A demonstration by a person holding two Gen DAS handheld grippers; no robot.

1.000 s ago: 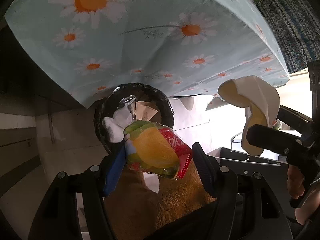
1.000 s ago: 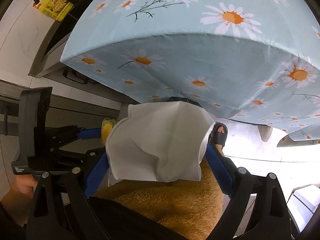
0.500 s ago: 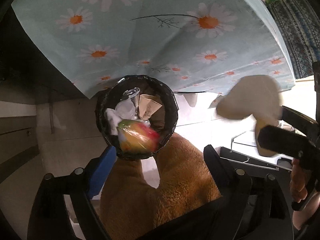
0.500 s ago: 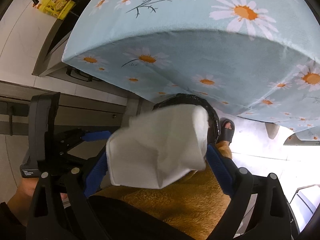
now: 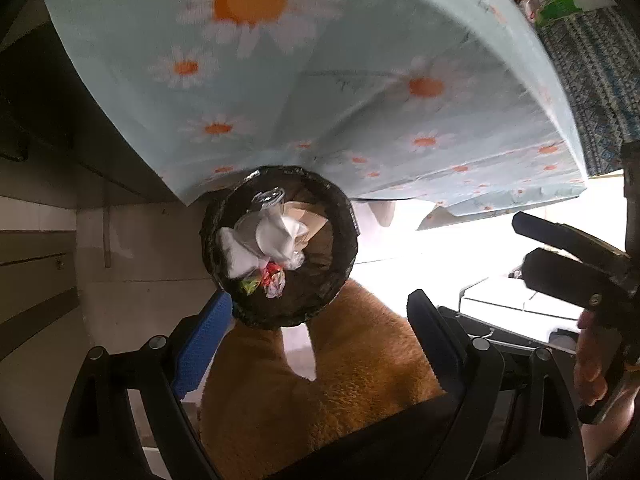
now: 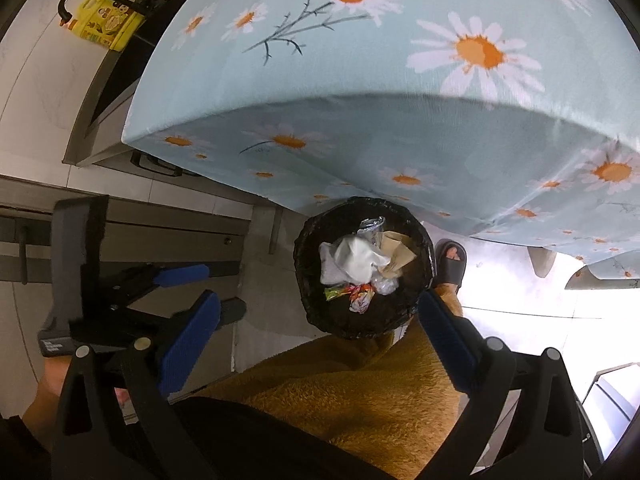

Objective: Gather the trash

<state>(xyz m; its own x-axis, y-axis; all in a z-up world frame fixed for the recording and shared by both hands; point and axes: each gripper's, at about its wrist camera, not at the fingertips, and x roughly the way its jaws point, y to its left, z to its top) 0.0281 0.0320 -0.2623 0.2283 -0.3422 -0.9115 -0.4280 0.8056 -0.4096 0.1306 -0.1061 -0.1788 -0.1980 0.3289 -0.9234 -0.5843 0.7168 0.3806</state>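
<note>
A round bin with a black liner [image 5: 347, 216] stands on the floor under the table edge, straight below both grippers. Inside lie a crumpled white napkin [image 5: 276, 236], a colourful snack wrapper [image 5: 266, 280] and brown paper [image 5: 306, 216]. My left gripper [image 5: 316, 320] hangs open above the bin with nothing between its fingers. In the right wrist view the same bin [image 6: 304, 248] holds the napkin [image 6: 352, 260] and the wrapper [image 6: 348, 292]. My right gripper [image 6: 316, 320] is open and empty too. The left gripper [image 6: 208, 292] shows at its left.
A table with a light blue daisy cloth [image 6: 360, 100] overhangs the bin's far side. The person's legs in fuzzy orange-brown trousers [image 6: 360, 392] and a sandalled foot [image 6: 452, 264] are beside the bin. Grey cabinets [image 6: 120, 232] line the left. A yellow package [image 6: 108, 24] sits beyond.
The snack wrapper left my left gripper and fell into the bin. The white napkin dropped from my right gripper into the bin. Both pairs of jaws stand wider.
</note>
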